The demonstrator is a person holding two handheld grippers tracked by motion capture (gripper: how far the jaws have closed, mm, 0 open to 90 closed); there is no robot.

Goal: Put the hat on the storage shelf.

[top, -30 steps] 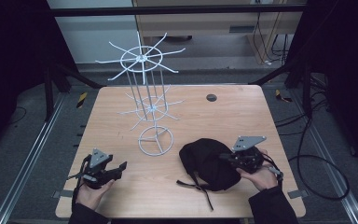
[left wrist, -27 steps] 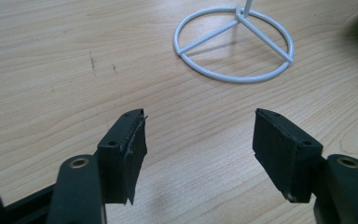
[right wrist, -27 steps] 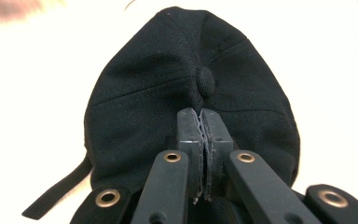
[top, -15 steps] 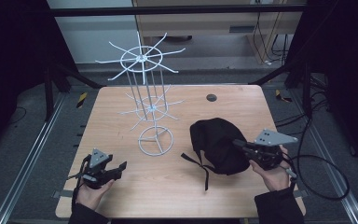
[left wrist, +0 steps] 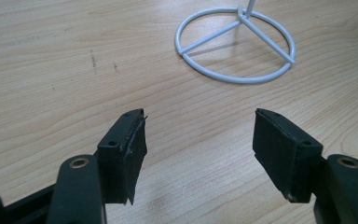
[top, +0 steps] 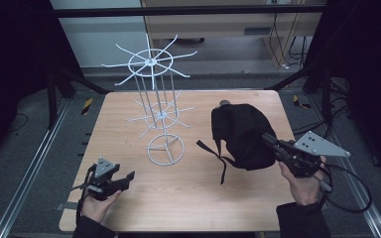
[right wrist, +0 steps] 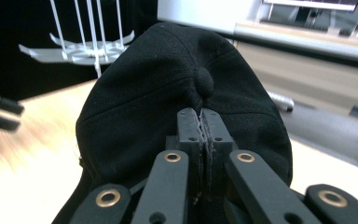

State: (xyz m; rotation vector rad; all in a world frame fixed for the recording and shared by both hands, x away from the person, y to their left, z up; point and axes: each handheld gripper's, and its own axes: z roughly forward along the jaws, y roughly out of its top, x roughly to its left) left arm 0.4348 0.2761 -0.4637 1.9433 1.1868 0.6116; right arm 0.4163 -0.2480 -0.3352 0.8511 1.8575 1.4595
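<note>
One cap (top: 243,134) | one rack (top: 159,111) | right tool (top: 272,142) clamps cap | left tool (top: 126,179) spread wide

I see a light wooden table (top: 188,198). A white wire rack (top: 164,148) stands on it, near the middle.

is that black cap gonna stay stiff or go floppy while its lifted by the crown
Probably floppy: the black cap sags around the right gripper, which pinches only a fold near the top button. Its straps dangle loose and may swing or snag. Likely light, since one pinch carries it.
</note>
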